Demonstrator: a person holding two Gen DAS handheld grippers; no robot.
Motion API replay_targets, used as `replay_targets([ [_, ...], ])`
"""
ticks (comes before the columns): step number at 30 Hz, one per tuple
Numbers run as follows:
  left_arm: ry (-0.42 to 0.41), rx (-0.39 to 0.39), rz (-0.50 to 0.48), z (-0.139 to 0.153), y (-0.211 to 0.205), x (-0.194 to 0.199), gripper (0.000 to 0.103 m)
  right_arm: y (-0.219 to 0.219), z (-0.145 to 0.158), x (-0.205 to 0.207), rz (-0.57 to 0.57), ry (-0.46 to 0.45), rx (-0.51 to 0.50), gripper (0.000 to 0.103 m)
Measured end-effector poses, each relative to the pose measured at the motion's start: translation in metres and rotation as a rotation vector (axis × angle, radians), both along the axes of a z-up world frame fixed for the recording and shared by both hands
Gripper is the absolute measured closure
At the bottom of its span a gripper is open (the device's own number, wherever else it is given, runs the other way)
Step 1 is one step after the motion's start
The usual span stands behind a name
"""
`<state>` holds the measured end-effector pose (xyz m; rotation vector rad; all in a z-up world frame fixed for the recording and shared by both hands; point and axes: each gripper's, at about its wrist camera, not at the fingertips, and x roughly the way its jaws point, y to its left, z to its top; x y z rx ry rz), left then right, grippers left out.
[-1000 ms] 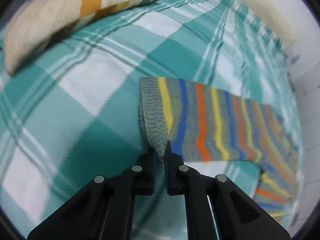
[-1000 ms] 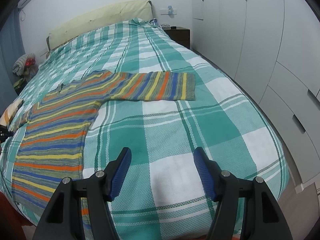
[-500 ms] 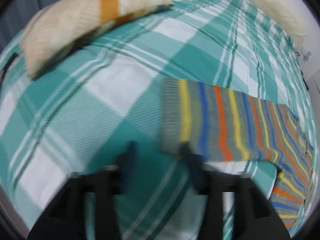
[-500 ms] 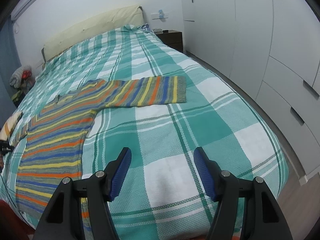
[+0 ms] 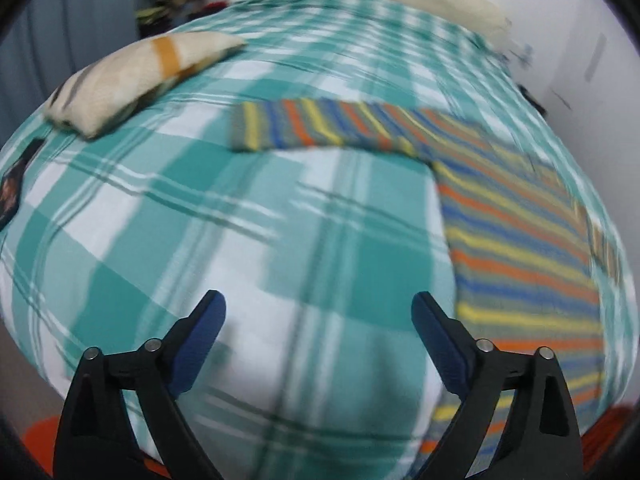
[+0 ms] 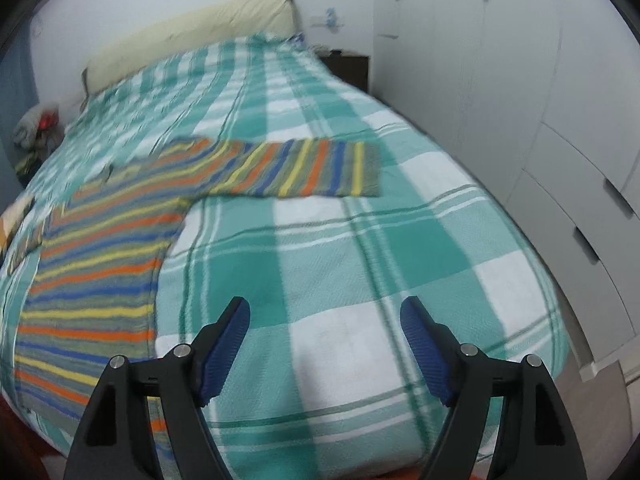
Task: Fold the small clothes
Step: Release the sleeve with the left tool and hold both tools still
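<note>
A striped sweater (image 5: 516, 240) in grey, orange, yellow and blue lies flat on the green-and-white checked bedspread (image 5: 280, 208), one sleeve (image 5: 304, 130) stretched out to the left. My left gripper (image 5: 319, 308) hovers over bare bedspread well short of that sleeve, its jaws opening wide with nothing between them. In the right wrist view the sweater (image 6: 100, 256) fills the left side and its other sleeve (image 6: 304, 168) reaches right. My right gripper (image 6: 325, 314) hangs over the bedspread (image 6: 360, 264) near the foot of the bed, jaws opening, empty.
A beige pillow (image 5: 136, 76) with an orange stripe lies at the bed's left edge. A cream headboard (image 6: 192, 32) closes the far end. White wardrobe doors and drawers (image 6: 560, 120) run along the right side. A pile of clothes (image 6: 36, 128) sits beyond the far left corner.
My left gripper let go of the sleeve cuff, opened wide and drew back from it, so the sleeve now lies far ahead. My right gripper's jaws widened a little.
</note>
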<state>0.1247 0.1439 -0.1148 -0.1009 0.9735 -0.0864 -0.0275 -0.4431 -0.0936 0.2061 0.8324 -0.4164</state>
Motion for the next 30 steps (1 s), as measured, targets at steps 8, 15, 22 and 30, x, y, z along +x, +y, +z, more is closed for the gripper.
replay_targets([
  [8,0.06,0.146,-0.015,-0.049,-0.011,0.016,0.006,0.024,-0.045,0.039,0.045,0.055,-0.019,0.026],
  [15,0.038,0.186,-0.01,-0.061,-0.02,0.008,0.001,0.023,-0.083,0.045,0.036,0.156,0.001,0.02],
  [22,0.052,0.189,-0.004,-0.064,-0.021,0.008,0.001,0.014,-0.092,0.042,0.027,0.134,0.057,0.011],
  [30,0.055,0.207,-0.01,-0.066,-0.023,0.008,0.001,0.017,-0.094,0.045,0.03,0.132,0.048,0.007],
])
